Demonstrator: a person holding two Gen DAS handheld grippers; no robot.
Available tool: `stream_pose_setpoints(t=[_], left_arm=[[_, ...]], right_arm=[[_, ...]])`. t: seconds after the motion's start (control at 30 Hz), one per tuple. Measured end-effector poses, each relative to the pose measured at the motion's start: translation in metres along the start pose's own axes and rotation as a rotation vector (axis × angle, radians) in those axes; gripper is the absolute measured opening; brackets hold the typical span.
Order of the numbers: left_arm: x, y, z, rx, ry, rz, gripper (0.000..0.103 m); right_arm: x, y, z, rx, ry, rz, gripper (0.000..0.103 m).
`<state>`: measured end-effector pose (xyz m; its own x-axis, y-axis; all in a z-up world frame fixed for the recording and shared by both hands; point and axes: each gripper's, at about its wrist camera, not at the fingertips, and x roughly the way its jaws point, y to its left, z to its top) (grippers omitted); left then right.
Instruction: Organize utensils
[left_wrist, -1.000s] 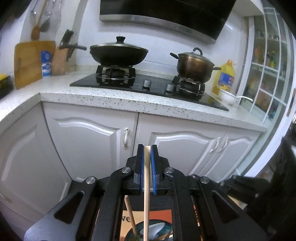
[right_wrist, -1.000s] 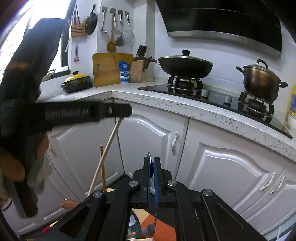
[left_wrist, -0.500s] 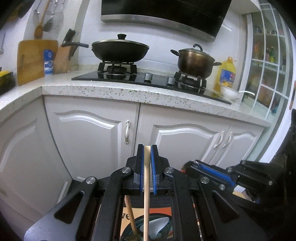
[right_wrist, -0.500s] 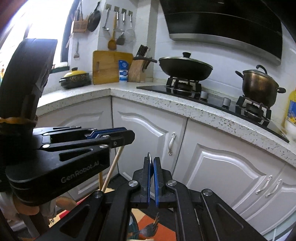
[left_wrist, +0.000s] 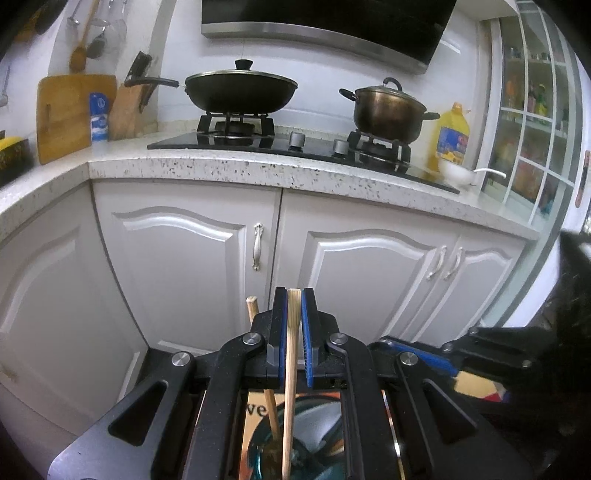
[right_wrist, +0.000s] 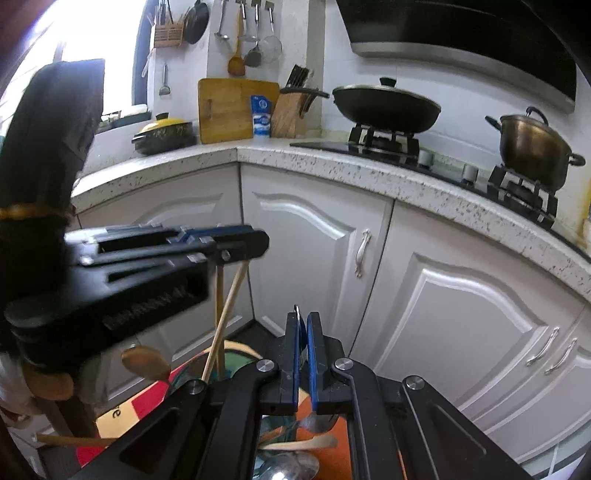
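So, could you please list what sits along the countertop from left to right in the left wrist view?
Cutting board → blue tube → knife block → wok → pot → oil bottle → white bowl

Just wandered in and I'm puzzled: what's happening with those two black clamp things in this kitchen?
A person is sorting utensils with two tools. The left hand-held gripper is clamped on a pale wooden stick, apparently a chopstick, held over a teal bowl of utensils below. The right hand-held gripper pinches a thin metal handle, probably a fork's. Both are raised in front of the white cabinets.
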<state>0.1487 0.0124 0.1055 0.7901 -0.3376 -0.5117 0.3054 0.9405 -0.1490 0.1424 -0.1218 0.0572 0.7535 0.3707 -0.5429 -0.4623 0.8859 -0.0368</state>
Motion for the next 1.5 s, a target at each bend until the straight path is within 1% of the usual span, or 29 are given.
stream_pose_setpoints(t=[0.1, 0.2, 0.27, 0.3, 0.37, 0.4, 0.43, 0.47, 0.53, 0.57, 0.6, 0.67, 0.7, 0.87, 1.03, 1.1, 1.13, 1.23, 1.4, 1.5], left_arm=[[-0.006, 0.000, -0.001, 0.000, 0.044, -0.007, 0.006], [-0.007, 0.000, -0.009, 0.005, 0.101, -0.008, 0.006], [-0.007, 0.002, -0.015, -0.008, 0.139, -0.010, 0.006], [-0.007, 0.004, -0.019, -0.020, 0.150, -0.012, 0.007], [-0.009, 0.008, -0.023, -0.035, 0.158, -0.004, 0.007], [-0.010, 0.009, -0.023, -0.040, 0.161, -0.005, 0.006], [-0.011, 0.011, -0.024, -0.052, 0.169, -0.013, 0.006], [-0.011, 0.012, -0.024, -0.060, 0.180, -0.022, 0.006], [-0.014, 0.012, -0.026, -0.059, 0.195, -0.023, 0.007], [-0.017, 0.009, -0.028, -0.046, 0.197, -0.017, 0.013], [-0.018, 0.008, -0.029, -0.042, 0.198, -0.017, 0.025], [-0.023, 0.010, -0.032, -0.066, 0.208, -0.028, 0.043], [-0.025, 0.011, -0.032, -0.077, 0.208, -0.030, 0.044], [-0.040, 0.015, -0.037, -0.092, 0.203, 0.004, 0.045], [-0.062, 0.025, -0.044, -0.120, 0.179, 0.089, 0.045], [-0.071, 0.029, -0.049, -0.137, 0.181, 0.104, 0.045], [-0.076, 0.029, -0.053, -0.143, 0.180, 0.116, 0.045], [-0.090, 0.026, -0.065, -0.144, 0.180, 0.158, 0.045], [-0.102, 0.017, -0.086, -0.196, 0.224, 0.176, 0.045], [-0.109, 0.008, -0.093, -0.215, 0.221, 0.184, 0.045]], right_arm=[[0.002, -0.001, -0.006, 0.026, 0.022, 0.020, 0.005], [-0.001, -0.006, -0.008, 0.069, 0.034, 0.041, 0.006], [-0.003, -0.008, -0.008, 0.084, 0.044, 0.050, 0.006], [-0.004, -0.008, -0.008, 0.089, 0.047, 0.056, 0.006], [-0.006, -0.012, -0.007, 0.124, 0.053, 0.101, 0.007], [-0.006, -0.012, -0.007, 0.135, 0.054, 0.115, 0.008], [-0.009, -0.014, -0.007, 0.150, 0.049, 0.124, 0.013], [-0.012, -0.014, -0.006, 0.160, 0.040, 0.130, 0.022], [-0.018, -0.015, -0.005, 0.167, 0.027, 0.138, 0.031], [-0.021, -0.014, -0.005, 0.168, 0.023, 0.138, 0.031], [-0.023, -0.014, -0.004, 0.169, 0.021, 0.136, 0.031], [-0.029, -0.016, -0.002, 0.181, 0.013, 0.133, 0.031], [-0.031, -0.017, -0.002, 0.187, 0.009, 0.134, 0.031], [-0.043, -0.023, -0.006, 0.215, 0.010, 0.124, 0.031], [-0.054, -0.019, -0.017, 0.225, 0.029, 0.099, 0.032], [-0.060, -0.017, -0.023, 0.231, 0.028, 0.085, 0.032], [-0.063, -0.015, -0.027, 0.237, 0.032, 0.077, 0.032], [-0.071, -0.008, -0.038, 0.258, 0.041, 0.055, 0.040], [-0.081, 0.006, -0.049, 0.284, 0.065, 0.025, 0.040], [-0.091, 0.015, -0.054, 0.299, 0.064, 0.010, 0.040]])
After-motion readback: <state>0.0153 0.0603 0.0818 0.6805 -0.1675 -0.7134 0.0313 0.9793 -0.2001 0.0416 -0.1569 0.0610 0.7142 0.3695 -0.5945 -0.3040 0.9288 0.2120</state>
